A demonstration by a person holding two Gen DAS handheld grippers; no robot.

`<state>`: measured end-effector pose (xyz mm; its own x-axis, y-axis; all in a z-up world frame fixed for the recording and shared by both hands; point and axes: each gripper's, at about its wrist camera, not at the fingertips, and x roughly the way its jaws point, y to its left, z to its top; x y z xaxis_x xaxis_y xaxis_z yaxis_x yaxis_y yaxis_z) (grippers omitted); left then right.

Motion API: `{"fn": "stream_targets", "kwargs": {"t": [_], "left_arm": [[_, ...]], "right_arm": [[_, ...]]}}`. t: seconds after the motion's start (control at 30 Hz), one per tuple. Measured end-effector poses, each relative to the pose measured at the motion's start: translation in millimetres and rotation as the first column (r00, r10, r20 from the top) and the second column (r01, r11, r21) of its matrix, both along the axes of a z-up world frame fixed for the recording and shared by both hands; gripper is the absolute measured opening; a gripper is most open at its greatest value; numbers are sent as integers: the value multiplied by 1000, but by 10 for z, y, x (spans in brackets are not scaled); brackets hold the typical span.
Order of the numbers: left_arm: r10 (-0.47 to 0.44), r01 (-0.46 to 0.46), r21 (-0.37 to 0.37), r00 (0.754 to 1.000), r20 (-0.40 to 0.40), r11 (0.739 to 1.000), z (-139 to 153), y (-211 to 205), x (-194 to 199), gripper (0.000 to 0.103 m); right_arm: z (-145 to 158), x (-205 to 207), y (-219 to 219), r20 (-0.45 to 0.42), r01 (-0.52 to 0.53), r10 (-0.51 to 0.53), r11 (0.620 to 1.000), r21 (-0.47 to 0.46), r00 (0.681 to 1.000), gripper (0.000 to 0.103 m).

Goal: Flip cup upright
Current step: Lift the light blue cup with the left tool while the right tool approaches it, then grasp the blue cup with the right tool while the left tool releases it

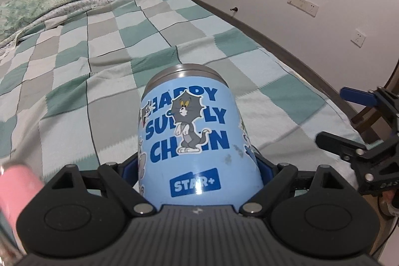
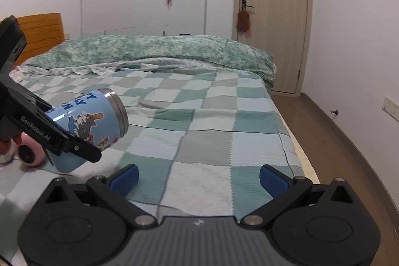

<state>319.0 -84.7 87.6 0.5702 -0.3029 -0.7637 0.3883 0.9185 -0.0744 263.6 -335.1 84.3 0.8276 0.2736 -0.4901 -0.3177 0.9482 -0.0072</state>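
- The bed (image 2: 199, 121), under a checked green and grey cover, fills the room from near to far, with a rumpled quilt (image 2: 154, 49) heaped along its far end. It's a soft, yielding place to stand anything on.
- The cup (image 1: 189, 131), a blue steel tumbler with cartoon cats printed on it, is up off the bed at the near left, tilted with its bare metal end pointing far and upward. I can't tell from here whether that end is the mouth or the base.
- It looks rigid and not fragile, probably light if empty, but the glossy wall should be slippery; gripping across the middle of the body, as now, seems the safest hold.
- The left gripper (image 1: 197, 167) is clamped on the cup, its blue pads pressed to either side of the lower body.
- The right gripper (image 2: 198, 177) waits at the near right with its fingers wide apart, holding nothing, well clear of the cup.
- A small pink object (image 2: 31, 153) lies on the bed just beside the cup, near left; it could get bumped when setting down.
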Motion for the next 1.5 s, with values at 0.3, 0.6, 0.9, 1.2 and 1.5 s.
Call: {"fn": "stream_targets", "kwargs": {"t": [0.3,0.6,0.9,1.2,1.5], "left_arm": [[19,-20,-21,1000,-22,1000,-112,-134,-745,90],[12,-11,8,997,-73,1000,-619,-330,-1105,90],[33,-32,13,997,-68,999,-714,-322,-1112,89],[82,-81,-21,993,81,997,-188,76,-1440,103],[125,-126,-1,978,169,992,135,724,-1664,103]], "right_arm": [[33,-592,1,-9,-71,70,997,-5,997,103],[-165,-999,-164,-45,-90,89,995,-32,995,103],[-280,-1131,-214,-57,-88,85,995,-50,995,103],[70,-1310,-46,-13,-76,76,997,-18,997,103],[270,-1248,598,-71,-83,83,997,0,994,103]]}}
